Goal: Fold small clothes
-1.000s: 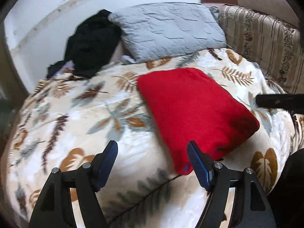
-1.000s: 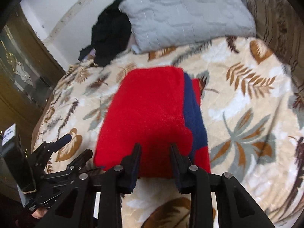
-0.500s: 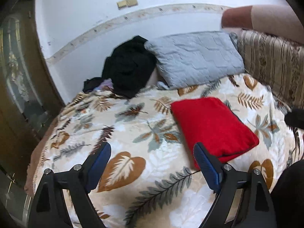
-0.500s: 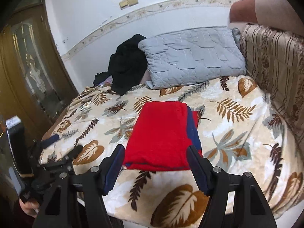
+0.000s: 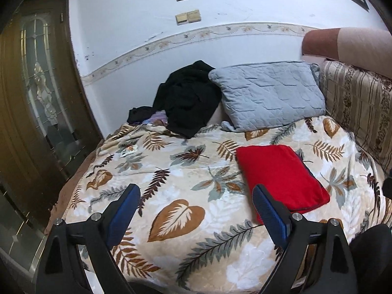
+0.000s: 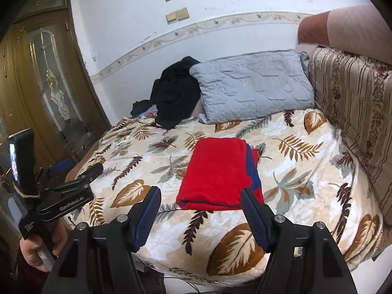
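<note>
Red garment [image 6: 218, 171] folded; left tool [image 6: 73, 169] reads, perhaps, "GenRobot.AI".

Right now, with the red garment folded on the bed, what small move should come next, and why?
Probably reach the left hand-held gripper toward the black clothes heaped beside the grey pillow. The red garment already lies folded flat on the leaf-print blanket, both grippers are empty and clear of it, the left one's jaws opening, and that heap looks unfolded.
</note>
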The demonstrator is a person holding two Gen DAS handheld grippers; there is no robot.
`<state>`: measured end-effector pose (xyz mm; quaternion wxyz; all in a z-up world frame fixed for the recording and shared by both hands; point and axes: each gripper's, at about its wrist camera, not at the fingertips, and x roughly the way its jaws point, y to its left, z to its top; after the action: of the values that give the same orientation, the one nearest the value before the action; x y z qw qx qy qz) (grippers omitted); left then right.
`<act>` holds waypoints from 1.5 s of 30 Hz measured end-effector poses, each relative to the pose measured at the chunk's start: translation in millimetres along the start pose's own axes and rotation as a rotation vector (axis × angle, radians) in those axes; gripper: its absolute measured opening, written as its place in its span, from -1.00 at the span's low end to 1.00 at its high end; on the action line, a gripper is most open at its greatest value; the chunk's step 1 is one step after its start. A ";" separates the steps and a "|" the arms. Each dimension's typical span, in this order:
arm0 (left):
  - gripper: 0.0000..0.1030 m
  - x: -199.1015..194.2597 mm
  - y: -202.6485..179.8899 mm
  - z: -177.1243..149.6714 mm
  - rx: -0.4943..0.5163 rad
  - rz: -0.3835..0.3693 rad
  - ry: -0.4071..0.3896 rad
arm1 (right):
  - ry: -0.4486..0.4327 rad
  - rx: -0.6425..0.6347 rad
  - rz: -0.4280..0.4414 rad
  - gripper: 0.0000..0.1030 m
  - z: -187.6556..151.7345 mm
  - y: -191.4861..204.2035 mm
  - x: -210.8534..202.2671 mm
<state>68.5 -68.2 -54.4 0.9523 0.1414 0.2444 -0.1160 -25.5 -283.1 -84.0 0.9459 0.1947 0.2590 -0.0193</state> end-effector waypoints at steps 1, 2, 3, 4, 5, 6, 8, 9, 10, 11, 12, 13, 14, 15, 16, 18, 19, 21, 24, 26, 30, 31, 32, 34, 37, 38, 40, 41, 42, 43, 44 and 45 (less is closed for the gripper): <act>0.80 -1.7 1.7 0.2 -0.004 0.004 0.001 | -0.007 -0.008 -0.004 0.39 -0.4 2.8 -4.2; 0.80 -3.5 3.1 0.3 -0.007 0.005 0.000 | -0.016 -0.015 -0.008 0.39 -0.3 5.9 -8.5; 0.80 -4.9 4.0 0.4 -0.010 0.007 -0.002 | -0.023 -0.022 -0.009 0.39 -0.5 8.7 -11.8; 0.80 -6.7 5.1 0.8 -0.013 0.008 -0.005 | -0.031 -0.030 -0.012 0.39 -0.6 11.6 -15.5; 0.80 -8.2 6.5 1.2 -0.014 0.009 -0.007 | -0.039 -0.038 -0.016 0.39 -0.6 14.2 -19.0; 0.80 -10.5 7.0 1.6 -0.015 0.012 -0.012 | -0.045 -0.041 -0.017 0.39 -0.3 15.8 -21.3; 0.80 -15.7 8.6 2.4 -0.018 0.015 -0.023 | -0.056 -0.042 -0.012 0.39 0.4 17.3 -25.9; 0.80 -17.6 9.1 2.7 -0.018 0.016 -0.028 | -0.059 -0.041 -0.011 0.39 0.8 17.5 -27.3; 0.80 -20.1 9.4 3.0 -0.018 0.020 -0.034 | -0.062 -0.039 -0.012 0.39 0.8 17.3 -28.6; 0.80 -21.6 9.6 3.5 -0.018 0.021 -0.038 | -0.065 -0.037 -0.012 0.39 0.6 16.4 -29.7; 0.80 -23.0 9.4 3.9 -0.019 0.021 -0.041 | -0.064 -0.035 -0.013 0.39 0.9 16.0 -30.5; 0.80 -24.6 9.4 4.3 -0.019 0.023 -0.042 | -0.063 -0.033 -0.012 0.39 0.9 15.6 -31.0; 0.80 -25.8 9.5 4.3 -0.020 0.025 -0.044 | -0.063 -0.031 -0.010 0.39 0.4 15.3 -31.5; 0.80 -26.7 9.3 4.4 -0.019 0.025 -0.045 | -0.063 -0.030 -0.010 0.39 0.2 15.0 -31.8; 0.80 -27.6 8.9 4.6 -0.017 0.026 -0.045 | -0.060 -0.031 -0.012 0.39 0.0 15.0 -31.7; 0.80 -28.8 8.9 4.3 -0.016 0.029 -0.045 | -0.061 -0.031 -0.013 0.39 -0.8 14.3 -32.8; 0.80 -29.4 9.1 4.3 -0.017 0.031 -0.044 | -0.062 -0.029 -0.013 0.39 -1.2 14.1 -33.5; 0.80 -29.5 10.1 4.6 -0.020 0.031 -0.040 | -0.063 -0.028 -0.015 0.39 -1.9 14.1 -34.6; 0.80 -29.9 12.3 4.8 -0.026 0.036 -0.041 | -0.063 -0.023 -0.015 0.39 -1.9 13.8 -34.6; 0.80 -29.6 12.8 4.8 -0.029 0.041 -0.040 | -0.060 -0.022 -0.016 0.39 -2.5 13.8 -34.3; 0.80 -28.2 14.4 3.9 -0.031 0.045 -0.032 | -0.051 -0.023 -0.015 0.39 -2.6 14.5 -31.6; 0.80 -28.0 14.7 3.5 -0.030 0.045 -0.031 | -0.048 -0.024 -0.014 0.39 -2.8 15.3 -30.8; 0.80 -27.5 14.7 3.3 -0.029 0.047 -0.030 | -0.046 -0.024 -0.013 0.39 -3.1 15.7 -30.0; 0.80 -26.7 15.3 2.8 -0.028 0.048 -0.029 | -0.039 -0.024 -0.010 0.39 -3.6 16.5 -28.0; 0.80 -26.0 15.9 2.4 -0.029 0.050 -0.027 | -0.032 -0.028 -0.010 0.39 -4.4 18.0 -25.1; 0.81 -25.3 16.1 2.1 -0.027 0.051 -0.026 | -0.028 -0.028 -0.009 0.39 -4.9 18.8 -24.0; 0.80 -24.1 16.5 1.7 -0.027 0.051 -0.023 | -0.023 -0.029 -0.007 0.39 -5.9 19.6 -22.1; 0.81 -23.4 16.5 1.4 -0.026 0.049 -0.022 | -0.023 -0.030 -0.007 0.39 -6.2 19.9 -22.0; 0.81 -22.8 16.5 1.2 -0.025 0.050 -0.021 | -0.021 -0.029 -0.006 0.39 -6.3 19.7 -21.2; 0.81 -22.4 16.6 1.3 -0.026 0.052 -0.021 | -0.020 -0.027 -0.005 0.39 -6.3 19.1 -20.8; 0.80 -22.3 16.4 1.0 -0.028 0.053 -0.020 | -0.020 -0.026 -0.005 0.39 -6.5 19.5 -20.5; 0.81 -21.8 16.4 0.8 -0.028 0.053 -0.020 | -0.019 -0.027 -0.006 0.39 -6.4 19.4 -19.8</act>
<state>55.0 -49.8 -39.4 0.9592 0.1333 0.2328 -0.0888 -43.1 -264.0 -72.3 0.9508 0.1812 0.2505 -0.0204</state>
